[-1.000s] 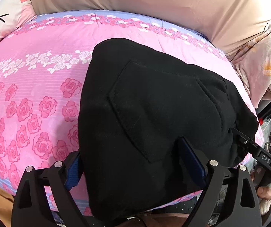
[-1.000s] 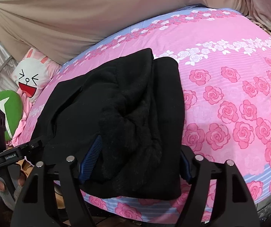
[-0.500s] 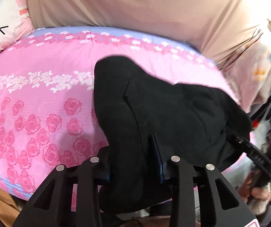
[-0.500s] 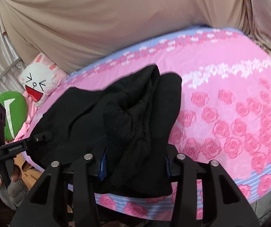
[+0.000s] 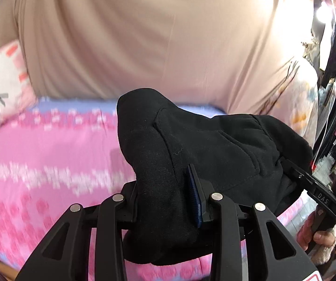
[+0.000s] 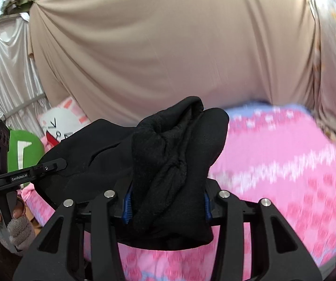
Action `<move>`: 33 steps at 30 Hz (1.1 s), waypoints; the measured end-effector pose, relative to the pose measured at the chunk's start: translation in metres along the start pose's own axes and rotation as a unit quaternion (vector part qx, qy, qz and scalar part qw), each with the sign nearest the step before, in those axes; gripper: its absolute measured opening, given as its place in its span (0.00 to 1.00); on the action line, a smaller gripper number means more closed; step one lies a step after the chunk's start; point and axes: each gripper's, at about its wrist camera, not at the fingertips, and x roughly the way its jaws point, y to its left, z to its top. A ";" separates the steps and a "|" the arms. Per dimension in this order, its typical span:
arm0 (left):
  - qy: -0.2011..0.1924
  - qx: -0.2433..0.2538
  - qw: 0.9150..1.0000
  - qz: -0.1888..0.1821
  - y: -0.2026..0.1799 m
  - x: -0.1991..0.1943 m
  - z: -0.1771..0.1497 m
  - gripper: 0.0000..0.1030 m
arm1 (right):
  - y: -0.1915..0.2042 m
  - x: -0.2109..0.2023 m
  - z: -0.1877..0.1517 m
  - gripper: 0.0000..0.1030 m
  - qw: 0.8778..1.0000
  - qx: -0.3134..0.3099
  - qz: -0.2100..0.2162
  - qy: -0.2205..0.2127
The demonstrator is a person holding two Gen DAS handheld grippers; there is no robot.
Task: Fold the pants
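The black fleece pants (image 5: 214, 145) hang bunched above the pink rose bedspread (image 5: 50, 164). My left gripper (image 5: 165, 201) is shut on one end of the near edge, cloth squeezed between its blue pads. My right gripper (image 6: 166, 203) is shut on the other end of the pants (image 6: 172, 164), where thick folds fill its jaws. The right gripper (image 5: 318, 192) shows at the right of the left wrist view, and the left gripper (image 6: 39, 171) at the left of the right wrist view, each biting the cloth. The far end of the pants droops toward the bed.
A beige sheet (image 6: 168, 46) hangs behind the bed. A white rabbit cushion (image 5: 1, 89) and a green plush (image 6: 24, 149) lie at the head end. A floral pillow (image 5: 303, 98) stands at the other end. A hand (image 6: 15, 217) holds the left gripper's handle.
Both grippers closed on the near edge of the pants, then rose and tilted up, lifting the cloth off the bedspread. The pants bunched into hanging folds.
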 end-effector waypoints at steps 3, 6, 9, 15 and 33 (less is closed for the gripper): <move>-0.026 0.016 0.999 0.012 0.001 0.001 0.024 0.30 | 0.003 0.014 0.026 0.41 1.000 -0.012 0.002 -0.025; -0.048 0.029 0.998 0.027 0.004 0.012 0.054 0.30 | 0.001 0.037 0.050 0.41 0.999 -0.017 0.006 -0.043; -0.065 0.037 0.996 0.037 0.012 0.032 0.080 0.31 | -0.006 0.068 0.071 0.41 0.998 -0.017 0.013 -0.052; -0.073 0.034 0.996 0.045 0.036 0.085 0.119 0.31 | -0.024 0.135 0.097 0.41 0.999 -0.008 0.016 -0.043; 0.066 -0.019 0.987 0.148 0.141 0.237 0.052 0.76 | -0.092 0.256 0.030 0.51 0.989 -0.023 -0.118 0.082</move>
